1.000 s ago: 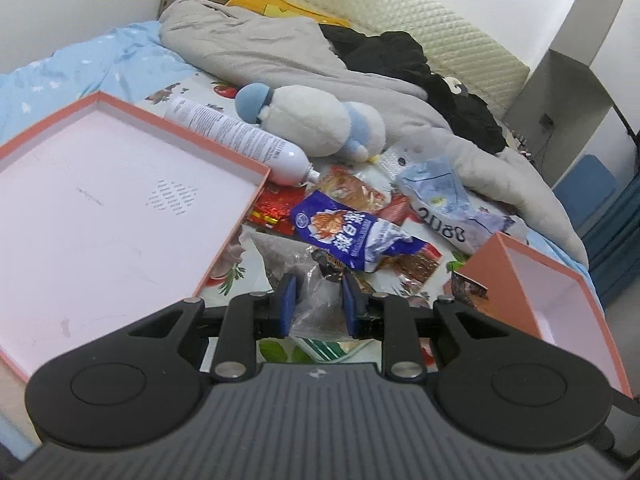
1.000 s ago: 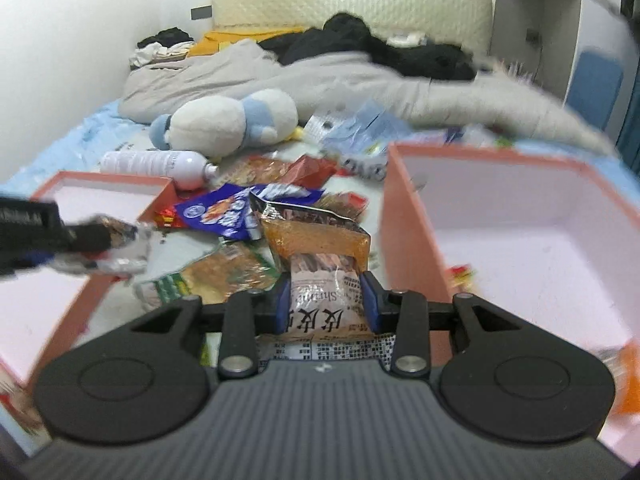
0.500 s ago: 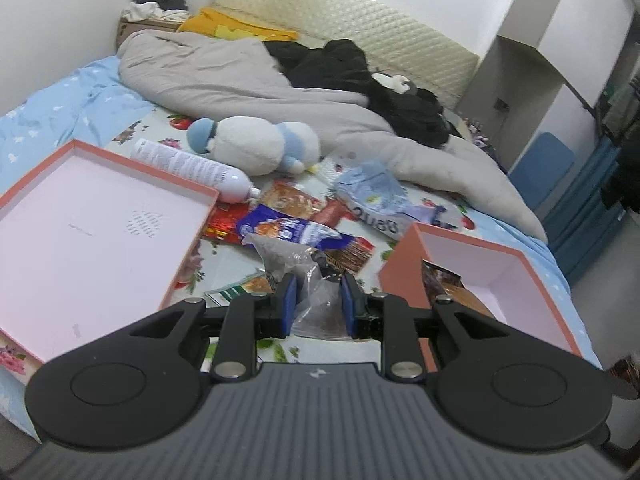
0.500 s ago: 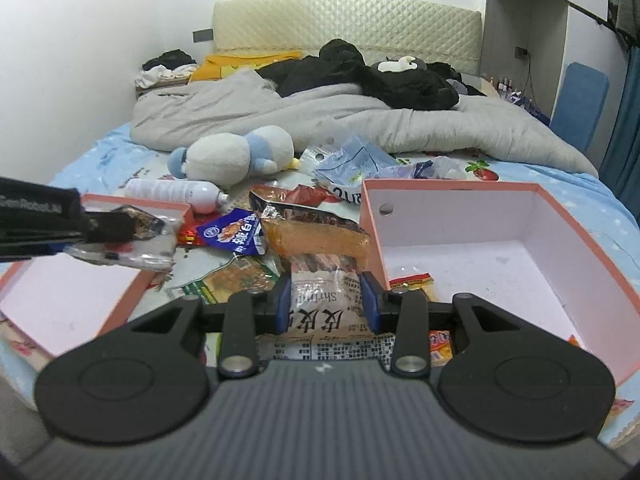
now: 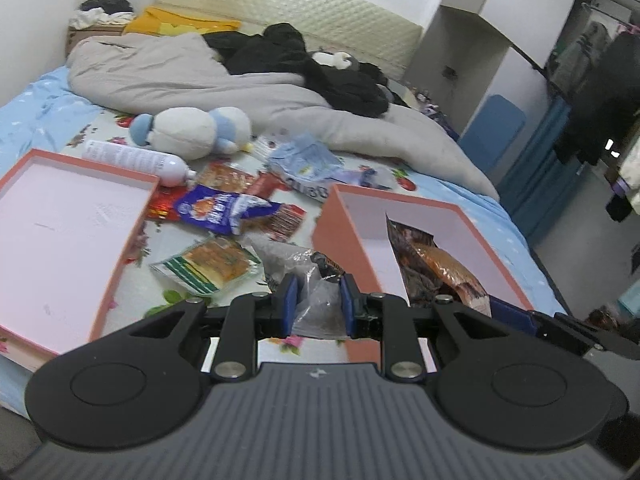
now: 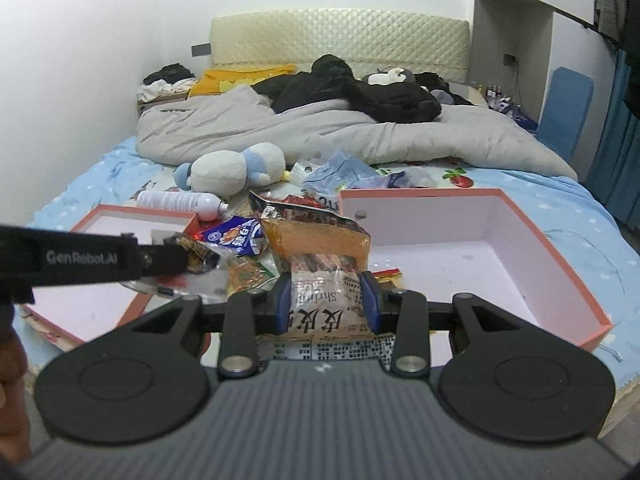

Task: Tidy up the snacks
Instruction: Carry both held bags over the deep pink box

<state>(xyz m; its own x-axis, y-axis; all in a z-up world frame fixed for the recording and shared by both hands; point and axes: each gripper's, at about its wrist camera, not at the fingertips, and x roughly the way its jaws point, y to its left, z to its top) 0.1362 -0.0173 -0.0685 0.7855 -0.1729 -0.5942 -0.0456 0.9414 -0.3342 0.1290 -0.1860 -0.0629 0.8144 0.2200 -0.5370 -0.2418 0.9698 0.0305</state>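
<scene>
We have a snack in each tool. The shrimp bag (image 6: pixel 325 280) stands upright in the right tool (image 6: pixel 326 300), whose jaws are clamped on its lower part, and it hangs above the near edge of the deep box (image 6: pixel 472 248). The clear wrapper (image 5: pixel 310 280) is pinched in the left tool (image 5: pixel 315 300), crumpled between the blue pads (image 5: pixel 289 300), over the strip of bed (image 5: pixel 48 112) between the lid (image 5: pixel 60 220) and the deep box. From the right wrist, the left tool shows as a dark bar (image 6: pixel 100 258) reaching in from the side with the wrapper at its tip.

We judge this to be the carry step: both packets are lifted clear and not yet dropped. The deep box already holds a small packet (image 6: pixel 386 274), so it looks like the target.

Next we need to bring each tool over the box's open floor, lower, and part the jaws. The right bag is closer; the left must cross the orange wall. Loose snacks, among them the blue bag (image 5: pixel 218 210) and the green pack (image 5: pixel 212 264), lie on the bed, waiting.
</scene>
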